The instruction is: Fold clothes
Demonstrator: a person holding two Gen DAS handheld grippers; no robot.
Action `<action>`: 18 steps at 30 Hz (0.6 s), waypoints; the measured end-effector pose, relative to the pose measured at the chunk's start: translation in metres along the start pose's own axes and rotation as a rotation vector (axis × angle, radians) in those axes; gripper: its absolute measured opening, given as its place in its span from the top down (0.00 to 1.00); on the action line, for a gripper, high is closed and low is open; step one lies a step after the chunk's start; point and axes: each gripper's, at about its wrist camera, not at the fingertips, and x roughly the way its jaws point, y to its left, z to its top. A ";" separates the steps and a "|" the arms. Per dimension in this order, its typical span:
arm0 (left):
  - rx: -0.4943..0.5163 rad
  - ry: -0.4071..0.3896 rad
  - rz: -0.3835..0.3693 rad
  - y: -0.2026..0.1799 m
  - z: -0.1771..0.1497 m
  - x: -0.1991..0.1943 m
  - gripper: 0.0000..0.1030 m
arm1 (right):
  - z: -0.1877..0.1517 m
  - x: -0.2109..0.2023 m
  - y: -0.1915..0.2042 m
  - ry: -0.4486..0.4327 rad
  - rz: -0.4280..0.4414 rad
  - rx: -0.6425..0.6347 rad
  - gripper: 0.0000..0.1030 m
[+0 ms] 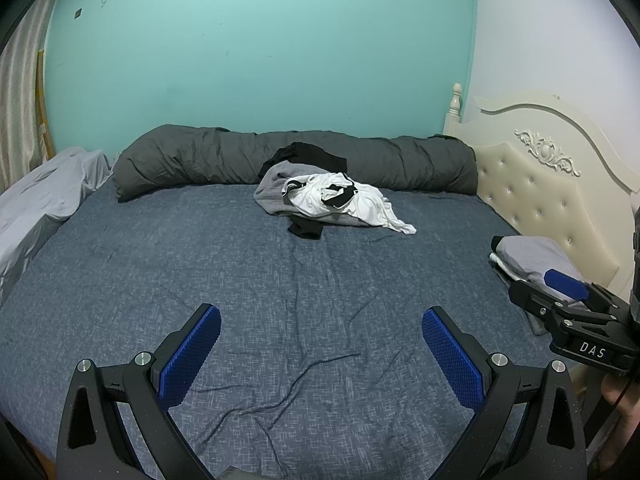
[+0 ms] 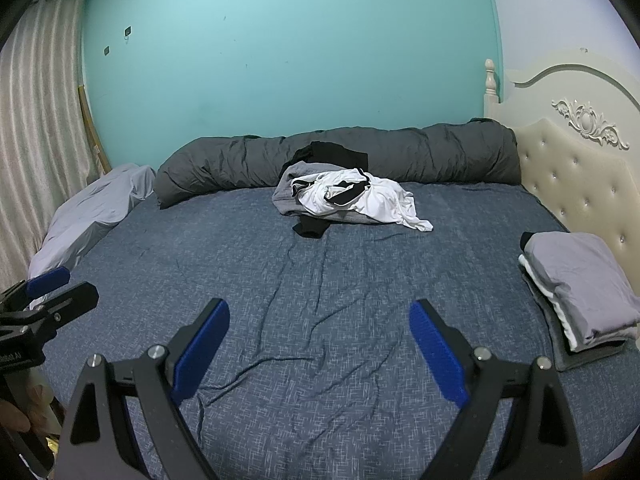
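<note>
A loose pile of clothes [image 1: 332, 198] lies at the far middle of the bed: a white garment with black trim on top of a grey one, with black pieces beneath and behind. The same pile of clothes [image 2: 352, 198] appears in the right wrist view. A stack of folded clothes [image 2: 580, 292] rests at the right by the headboard, a grey piece on top; the folded stack [image 1: 528, 258] shows in the left wrist view too. My left gripper [image 1: 320, 354] is open and empty above the blue sheet. My right gripper [image 2: 320, 350] is open and empty as well, near the bed's front.
A rolled dark grey duvet [image 1: 296, 160] runs along the far edge under the teal wall. A light grey pillow [image 2: 92, 208] lies at the left. The cream tufted headboard [image 2: 576, 172] bounds the right side. Wrinkled blue sheet [image 2: 320, 280] spreads between grippers and pile.
</note>
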 end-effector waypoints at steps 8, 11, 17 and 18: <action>0.000 0.003 -0.005 0.002 0.003 0.002 0.00 | -0.001 0.003 -0.001 0.003 -0.003 0.003 0.11; 0.002 0.004 -0.005 0.001 0.004 0.004 0.00 | -0.001 0.005 -0.001 0.005 -0.003 0.002 0.11; -0.005 0.007 -0.010 0.001 0.004 0.010 0.00 | 0.000 0.011 -0.002 0.011 -0.005 -0.001 0.11; -0.007 0.008 -0.011 0.001 0.004 0.011 0.00 | -0.001 0.013 -0.002 0.012 -0.006 -0.002 0.11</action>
